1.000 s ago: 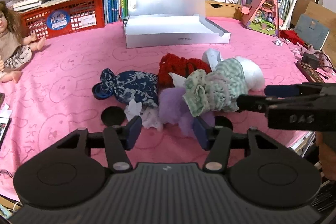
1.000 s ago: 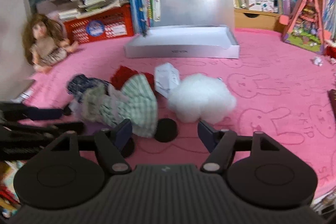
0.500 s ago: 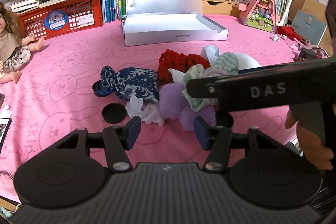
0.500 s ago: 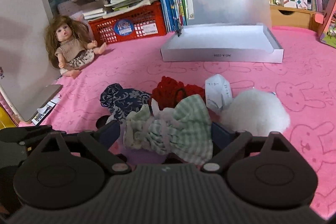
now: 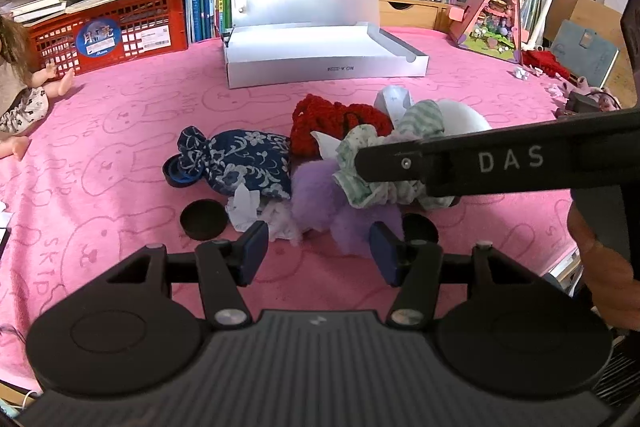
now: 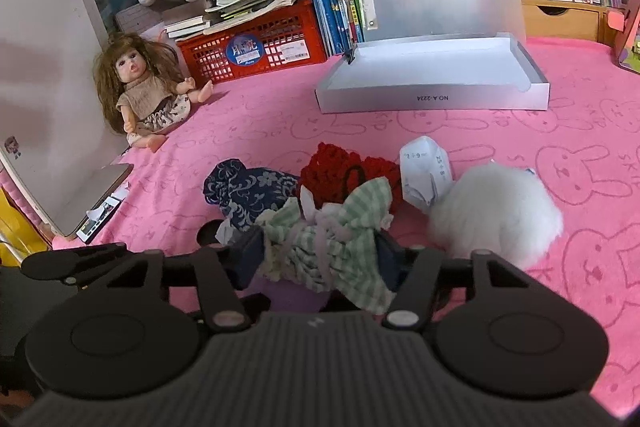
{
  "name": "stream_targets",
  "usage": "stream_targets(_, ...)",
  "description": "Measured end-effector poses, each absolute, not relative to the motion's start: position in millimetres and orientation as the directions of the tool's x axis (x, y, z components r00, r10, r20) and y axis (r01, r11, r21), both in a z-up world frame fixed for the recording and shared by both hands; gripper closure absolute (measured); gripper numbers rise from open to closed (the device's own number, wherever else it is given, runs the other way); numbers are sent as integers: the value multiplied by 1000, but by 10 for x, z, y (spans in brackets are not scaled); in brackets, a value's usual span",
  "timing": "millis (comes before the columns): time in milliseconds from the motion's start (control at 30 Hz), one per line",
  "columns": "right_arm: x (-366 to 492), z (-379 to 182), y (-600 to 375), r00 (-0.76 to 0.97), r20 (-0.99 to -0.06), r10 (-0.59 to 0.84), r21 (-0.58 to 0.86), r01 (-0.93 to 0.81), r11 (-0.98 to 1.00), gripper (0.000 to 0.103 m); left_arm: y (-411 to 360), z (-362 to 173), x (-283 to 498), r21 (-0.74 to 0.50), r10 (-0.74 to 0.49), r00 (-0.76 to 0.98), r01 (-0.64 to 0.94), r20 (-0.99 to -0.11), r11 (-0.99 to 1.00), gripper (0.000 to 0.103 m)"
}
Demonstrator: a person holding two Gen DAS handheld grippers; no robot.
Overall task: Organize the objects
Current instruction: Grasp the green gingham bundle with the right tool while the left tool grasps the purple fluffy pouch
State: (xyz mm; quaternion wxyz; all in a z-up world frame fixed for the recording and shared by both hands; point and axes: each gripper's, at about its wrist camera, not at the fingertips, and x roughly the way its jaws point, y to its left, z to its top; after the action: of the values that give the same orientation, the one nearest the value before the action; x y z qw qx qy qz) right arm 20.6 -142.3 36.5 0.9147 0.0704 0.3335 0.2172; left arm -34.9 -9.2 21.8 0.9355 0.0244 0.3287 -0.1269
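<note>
Pink rabbit-print blanket (image 6: 500, 131), pile near its front edge. My right gripper (image 6: 320, 255) has just been closing and now clamps the green checked cloth bundle (image 6: 332, 227) mid-body; soft, light, squashy. Left gripper (image 5: 318, 251) gapes empty.

Bare pink cloth (image 6: 256, 123) betw. the pile & open white box (image 6: 432, 103) leaves a clear lane; red knit (image 6: 352, 171), blue pouch (image 6: 252, 191), white fluff (image 6: 496, 215) block nearer side.

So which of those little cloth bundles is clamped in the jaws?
The green checked bundle, in the right gripper; the navy floral, red knitted and fluffy ones lie free.
</note>
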Motion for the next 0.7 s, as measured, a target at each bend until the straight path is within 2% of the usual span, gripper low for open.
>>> stream_targets(100, 175, 416, -1435, 700, -569, 431, 264, -341, 902, 52, -97, 221, -347, -40, -223, 752, 254, -620, 966, 41)
stream_targets(200, 150, 489, -1473, 727, -554, 405, 241, -326, 914, 54, -113, 224, -336, -39, -224, 753, 256, -619, 966, 41)
stream_targets(633, 40, 635, -1956, 816, -517, 259, 219, -166, 961, 55, -264, 252, -262, -20, -244, 762, 290, -600, 957, 40)
stream_targets(700, 28, 596, -1987, 815, -529, 236, 203, -148, 968, 55, -320, 233, -236, -1, -235, 764, 293, -601, 956, 36)
